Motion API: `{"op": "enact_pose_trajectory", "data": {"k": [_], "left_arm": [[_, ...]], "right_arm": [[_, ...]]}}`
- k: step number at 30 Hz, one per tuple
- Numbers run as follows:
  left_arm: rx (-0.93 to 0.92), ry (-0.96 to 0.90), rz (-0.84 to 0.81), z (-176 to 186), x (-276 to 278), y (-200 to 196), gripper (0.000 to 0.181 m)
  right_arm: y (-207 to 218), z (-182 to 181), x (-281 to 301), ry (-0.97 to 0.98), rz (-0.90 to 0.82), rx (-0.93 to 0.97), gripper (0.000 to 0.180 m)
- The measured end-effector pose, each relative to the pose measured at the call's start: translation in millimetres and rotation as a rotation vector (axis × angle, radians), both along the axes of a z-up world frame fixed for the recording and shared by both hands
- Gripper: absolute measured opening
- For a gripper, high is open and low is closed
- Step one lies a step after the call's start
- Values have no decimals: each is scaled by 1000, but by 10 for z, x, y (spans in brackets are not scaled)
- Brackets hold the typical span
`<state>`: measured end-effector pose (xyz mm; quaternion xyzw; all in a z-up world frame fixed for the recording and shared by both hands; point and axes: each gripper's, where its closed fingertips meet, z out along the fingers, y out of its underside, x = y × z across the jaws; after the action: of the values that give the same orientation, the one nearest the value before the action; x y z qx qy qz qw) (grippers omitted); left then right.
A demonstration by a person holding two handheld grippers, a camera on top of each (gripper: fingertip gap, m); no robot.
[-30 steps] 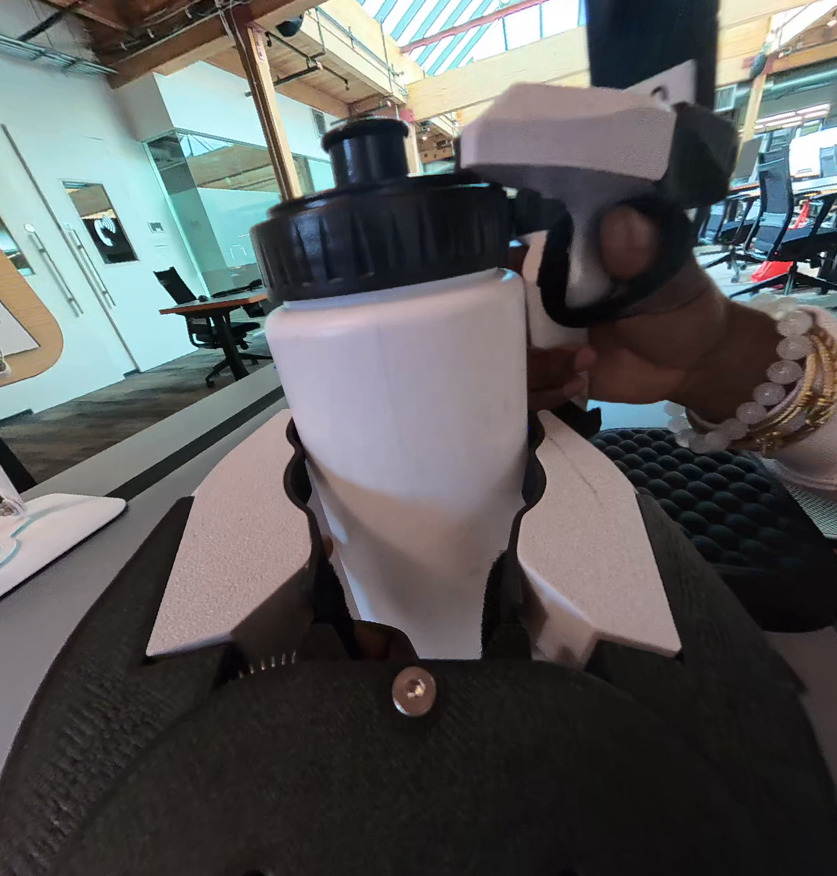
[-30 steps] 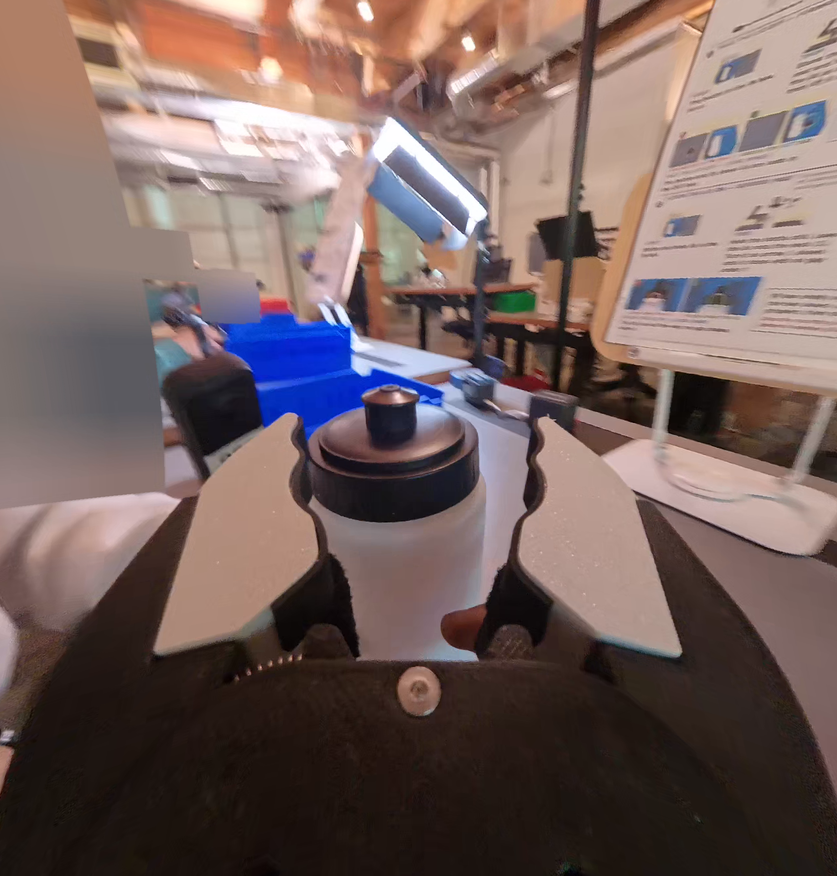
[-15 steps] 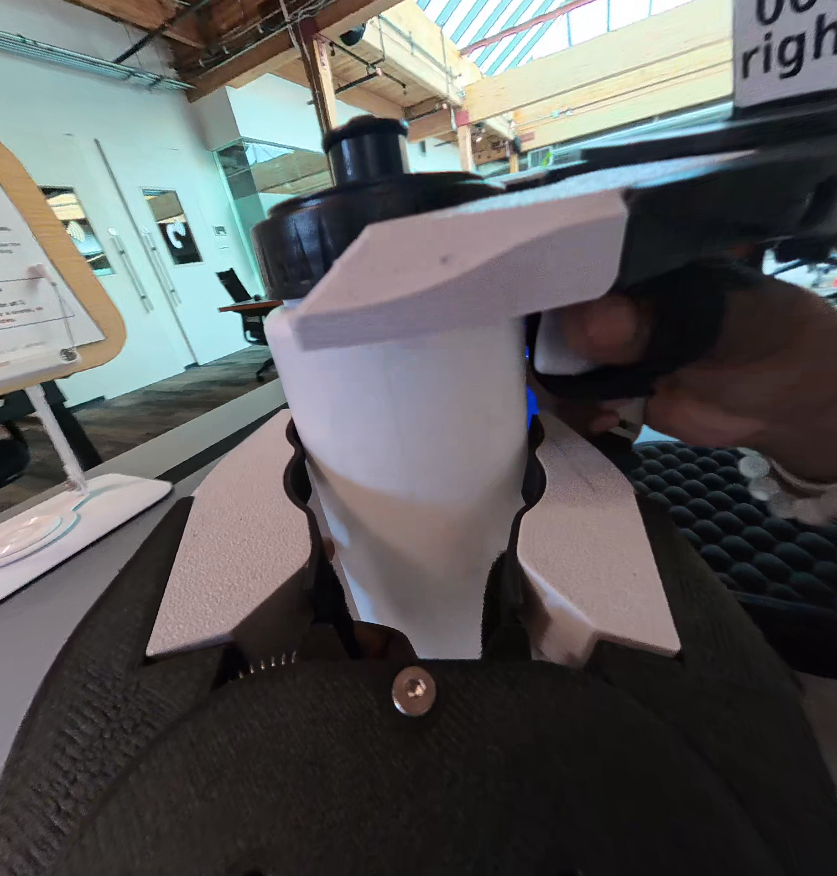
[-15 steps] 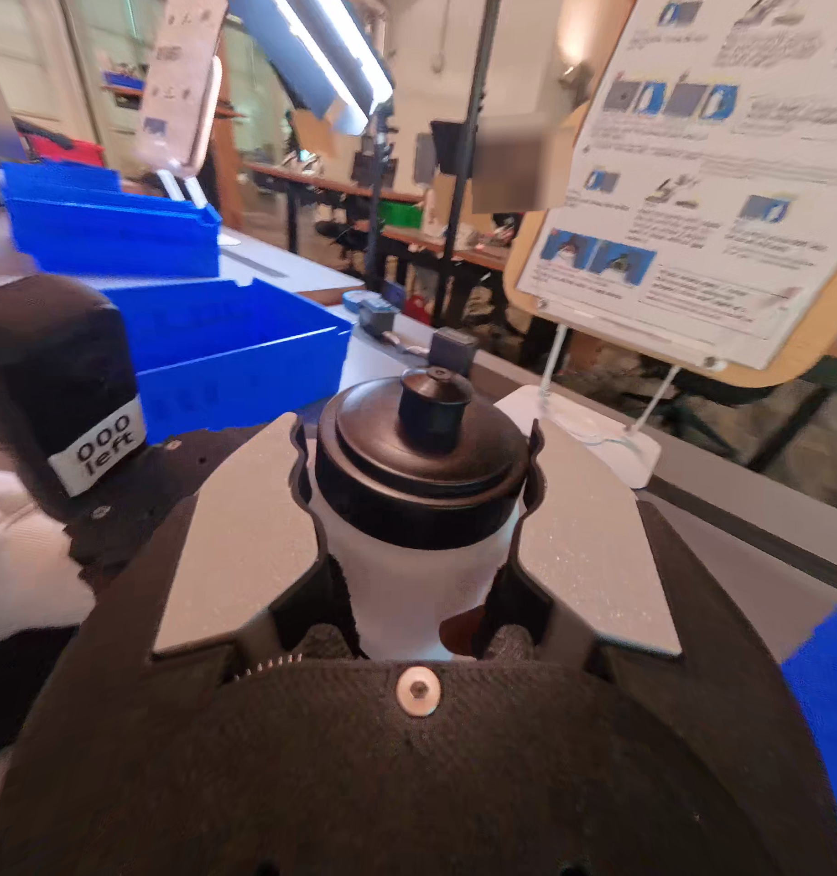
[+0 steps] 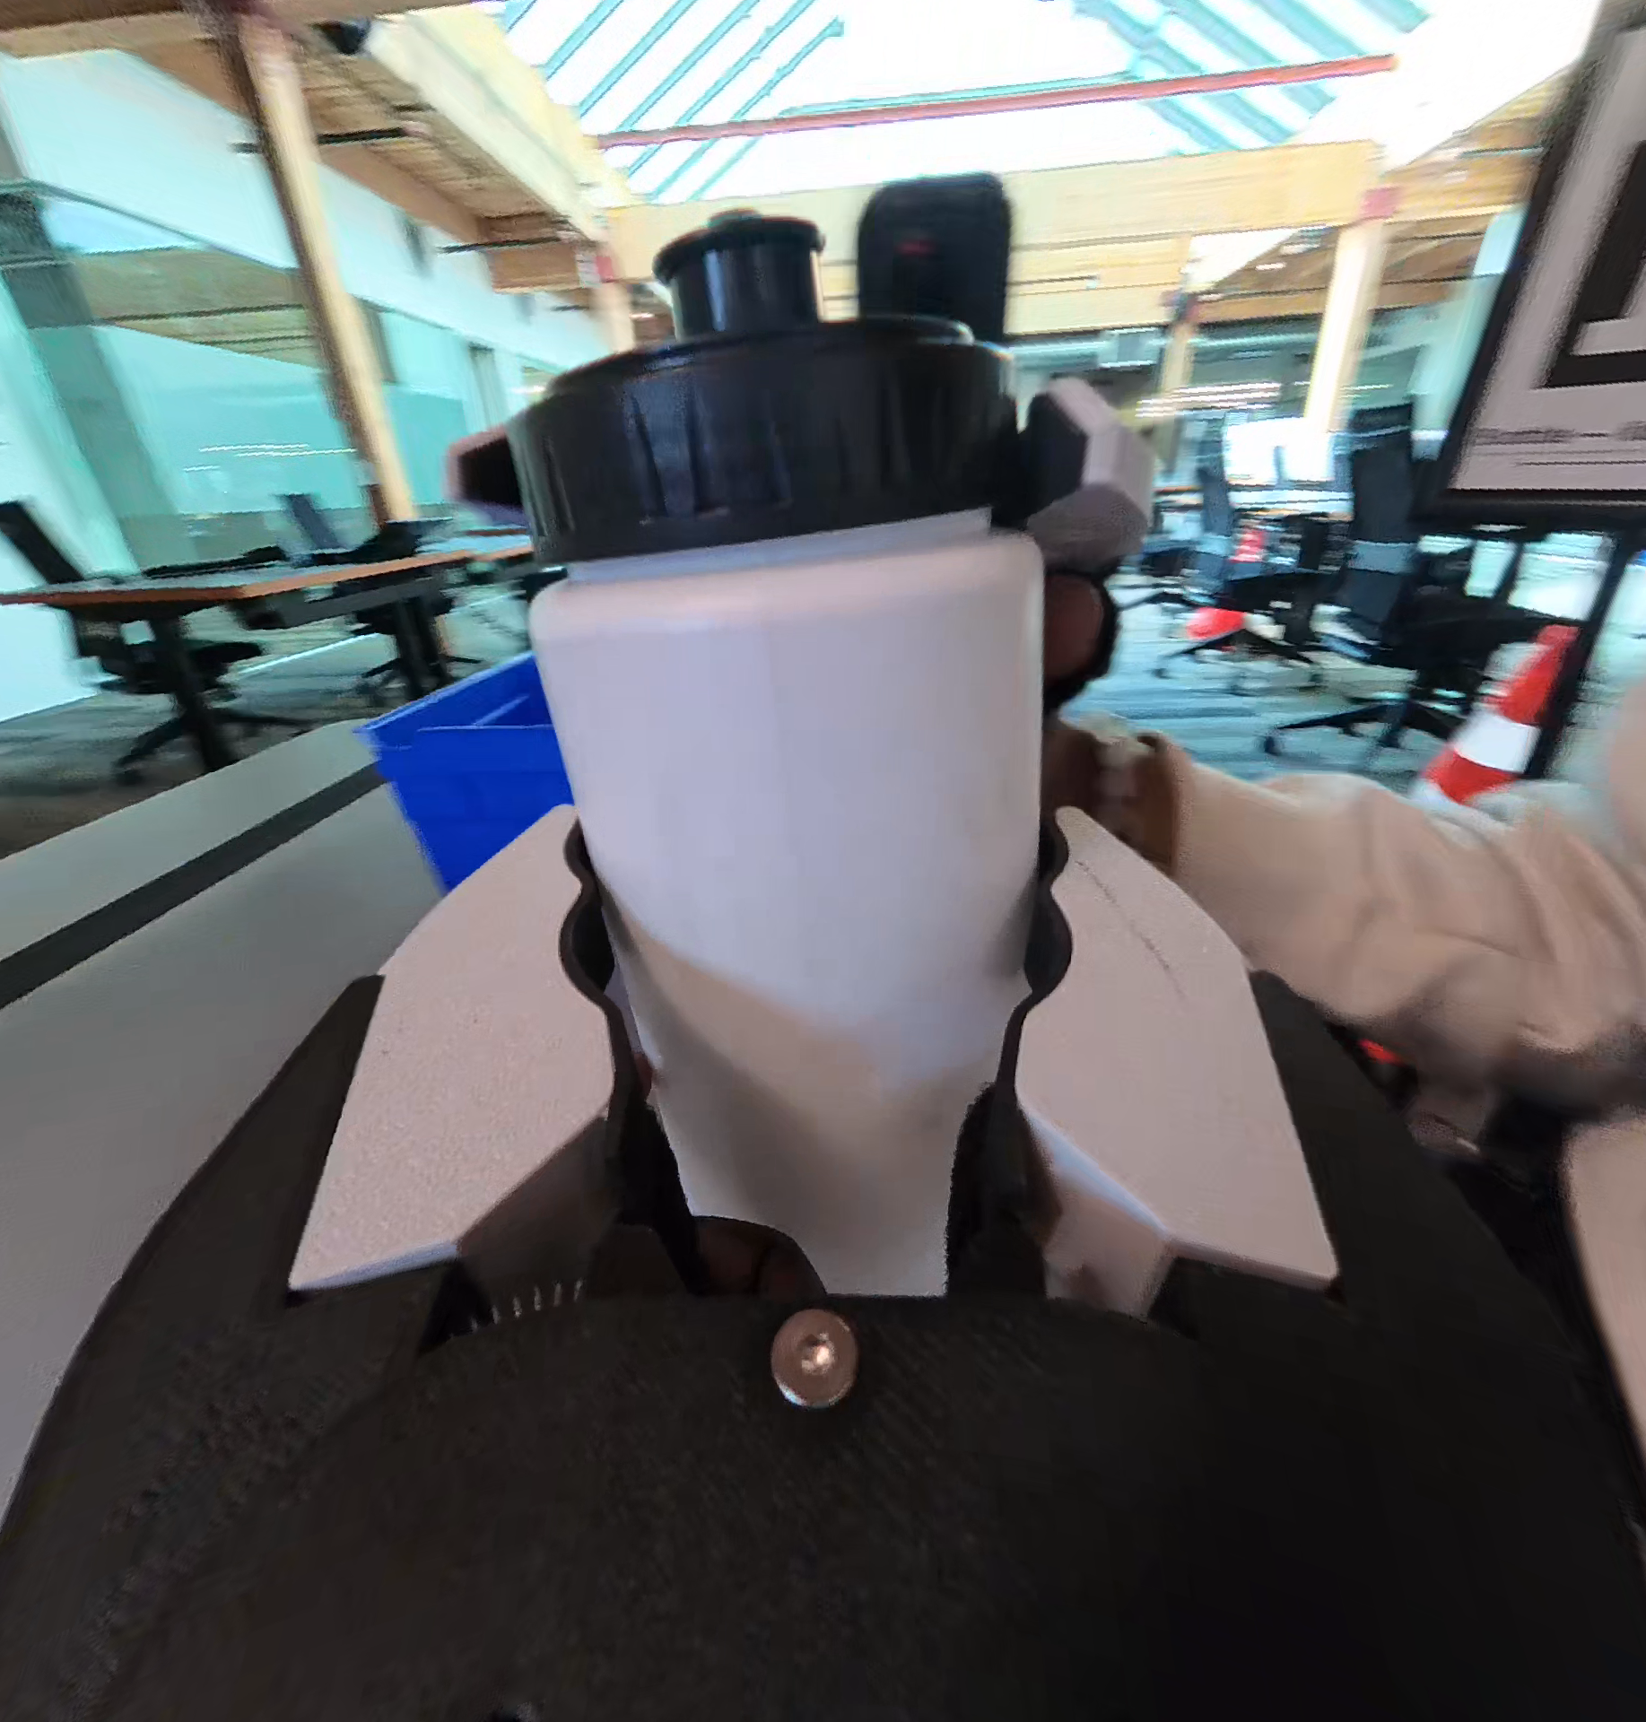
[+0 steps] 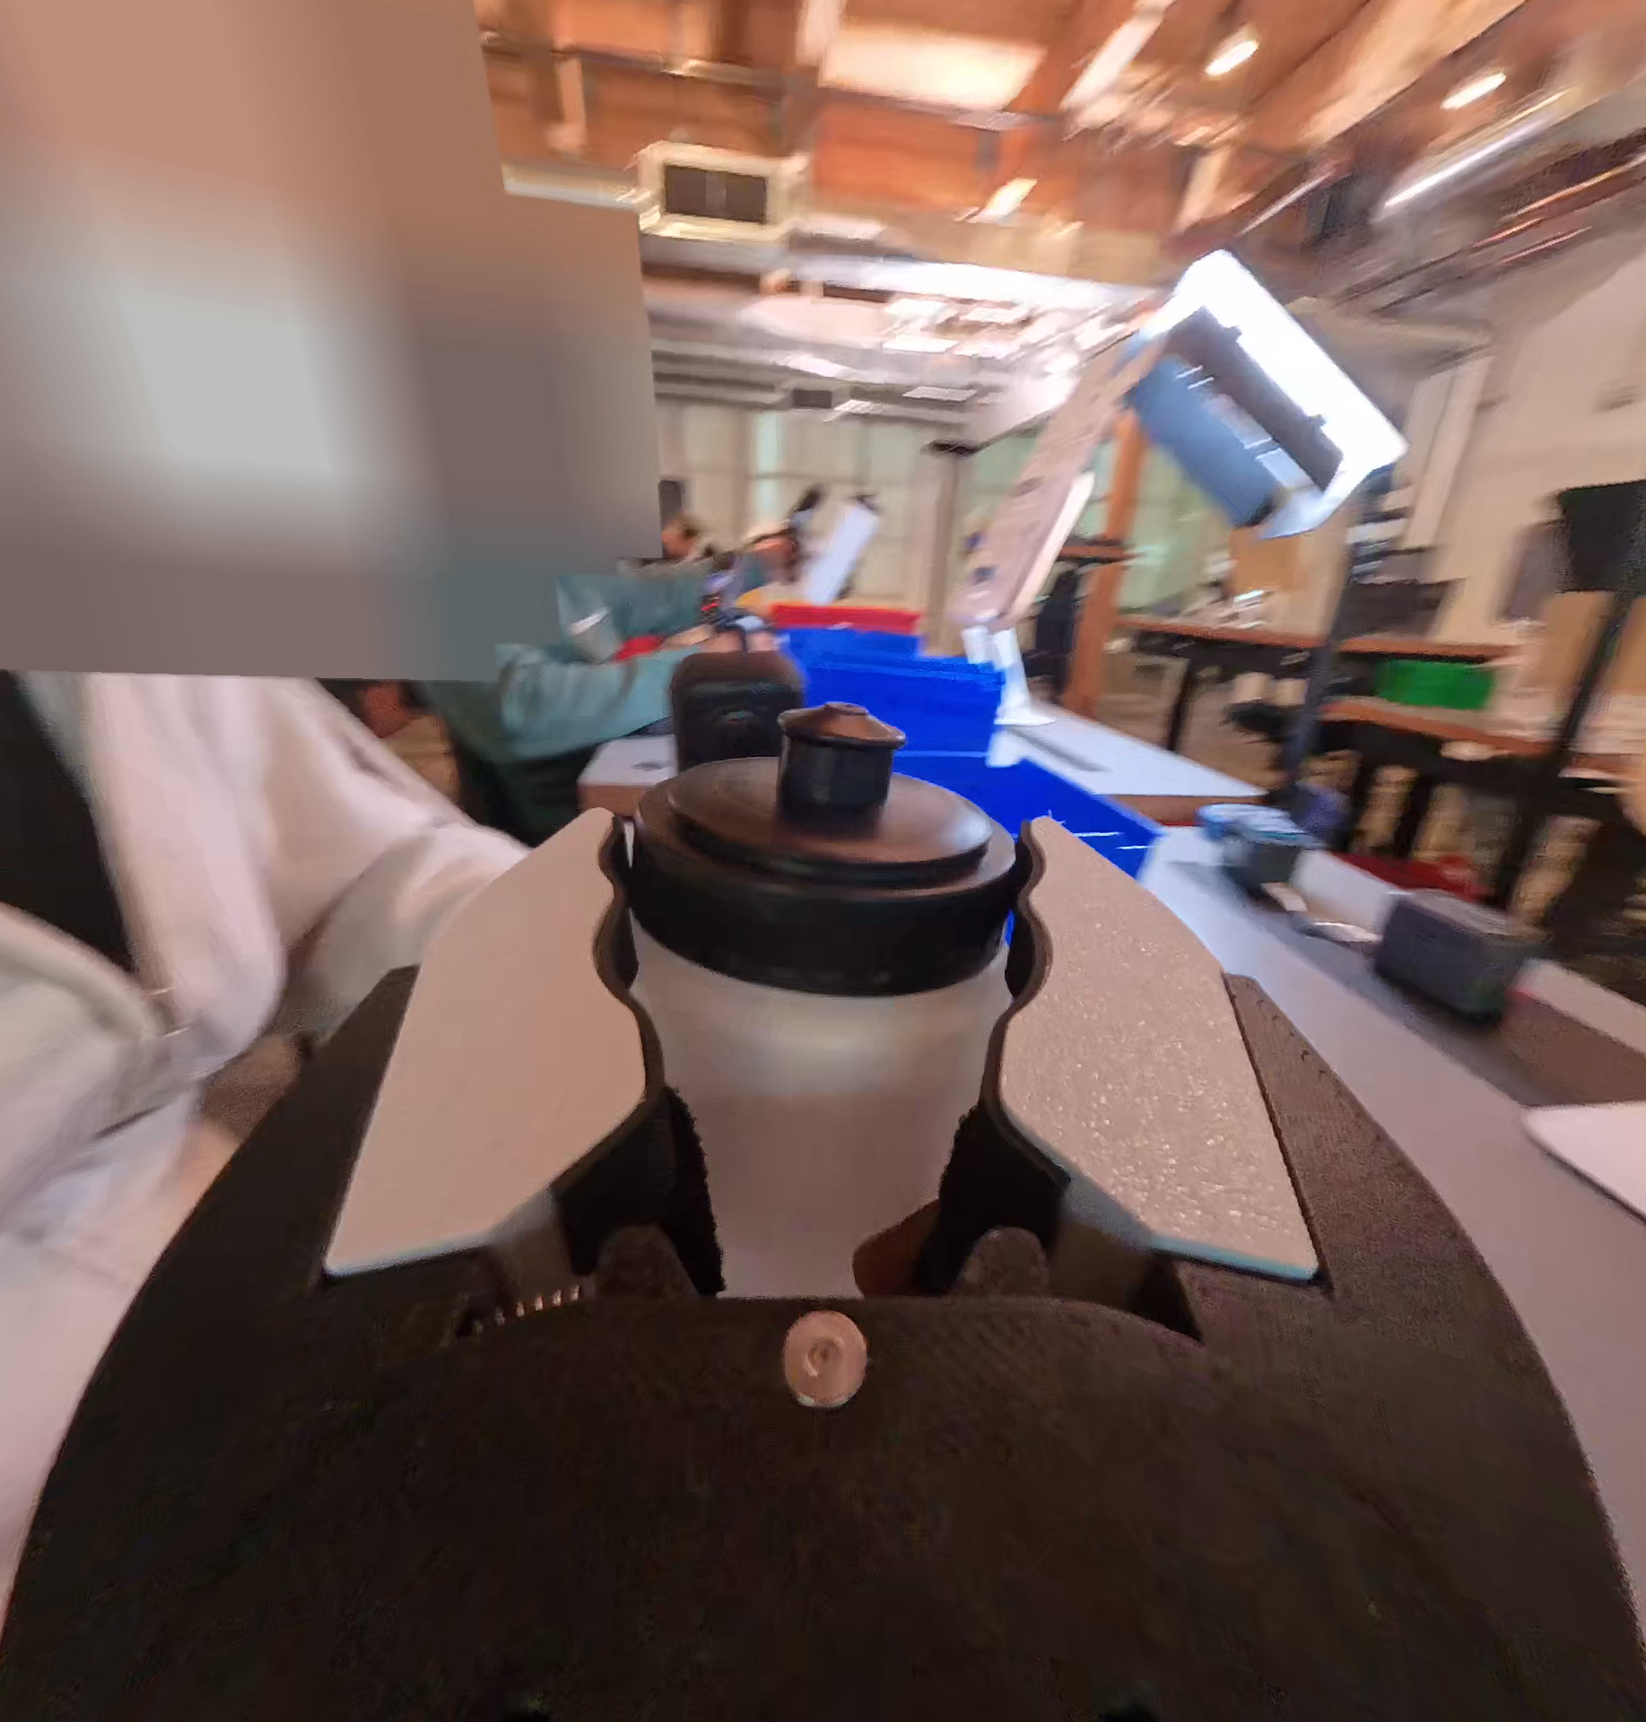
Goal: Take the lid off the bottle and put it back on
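Observation:
A white bottle (image 5: 791, 792) with a black ribbed lid (image 5: 763, 457) and pull spout stands upright between my left gripper's (image 5: 814, 839) fingers, which are shut on its body. In the right wrist view the same bottle (image 6: 819, 1072) sits between my right gripper's (image 6: 819, 839) fingers, whose tips press both sides of the lid (image 6: 819, 895). The lid sits on the bottle. The right gripper's fingertips (image 5: 1094, 457) show on either side of the lid in the left wrist view, behind the bottle.
A blue bin (image 5: 465, 773) stands on the grey table (image 5: 148, 978) behind the bottle, with more blue bins (image 6: 903, 690) farther off. A person's white sleeve (image 5: 1359, 913) reaches in from the right. Small dark boxes (image 6: 1453, 950) and a sign stand's base (image 6: 1620, 1155) lie to the right. About 7 centimetres separates my left fingertips from my right.
The right gripper has swung from the bottle's right side round to behind it, and its fingers have closed from a loose gap onto the lid. The left gripper has kept its hold while turning.

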<state>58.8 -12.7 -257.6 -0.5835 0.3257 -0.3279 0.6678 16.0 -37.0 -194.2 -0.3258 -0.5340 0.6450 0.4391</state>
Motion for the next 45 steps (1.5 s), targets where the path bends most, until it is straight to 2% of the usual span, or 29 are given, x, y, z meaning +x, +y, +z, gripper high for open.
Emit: {"op": "enact_pose_trajectory", "data": {"k": [5, 7, 10, 11, 13, 15, 18, 20, 23, 26, 28, 32, 33, 35, 36, 39, 42, 43, 45], "left_arm": [[5, 16, 377, -5, -345, 339, 89], [34, 65, 462, -16, -393, 379, 89], [67, 85, 504, -9, -359, 378, 89], [73, 91, 501, -8, -341, 374, 89], [53, 89, 431, -11, -295, 343, 88], [23, 67, 230, -8, -155, 218, 88], [-23, 30, -132, -3, 82, -116, 88], [-39, 1, -199, 3, 134, -191, 88], [-47, -9, -70, 1, 61, -31, 88], [-32, 8, 302, -9, -306, 334, 88], [-6, 49, 467, -20, -491, 437, 88], [57, 93, 544, -11, -463, 424, 88], [73, 105, 525, -7, -405, 400, 88], [78, 108, 462, -5, -295, 352, 88], [63, 90, 400, -7, -246, 316, 88], [6, 25, 47, 0, -33, 70, 88], [-36, -3, -281, 6, 99, -270, 88], [-47, -18, -331, 11, 108, -331, 88], [-36, -28, -312, 16, 101, -314, 88]], "right_arm": [[441, 216, 160, 199, -426, 16, 80], [452, 233, 153, 184, -489, 54, 81], [417, 136, 11, 108, -522, 66, 84], [408, 81, -46, 70, -519, 51, 78], [350, 28, -94, 26, -477, 43, 70], [242, 41, -38, 35, -387, 87, 70], [-14, 63, 108, 33, -77, -13, 70], [-84, 70, 174, 17, 63, -98, 70], [42, 66, 157, 49, -20, -85, 70], [369, 158, 161, 179, -327, -12, 79], [493, 163, 157, 196, -471, 17, 80], [456, 60, -27, 115, -545, 50, 89], [437, 38, -63, 97, -549, 57, 88], [339, 19, -85, 90, -497, 75, 72], [312, 27, -69, 91, -476, 70, 72], [143, 35, 12, 61, -298, 63, 71], [-123, 47, 112, 42, -23, -18, 71], [-174, 48, 127, 35, 35, -44, 72], [-183, 48, 122, 35, 67, -72, 72]]}}
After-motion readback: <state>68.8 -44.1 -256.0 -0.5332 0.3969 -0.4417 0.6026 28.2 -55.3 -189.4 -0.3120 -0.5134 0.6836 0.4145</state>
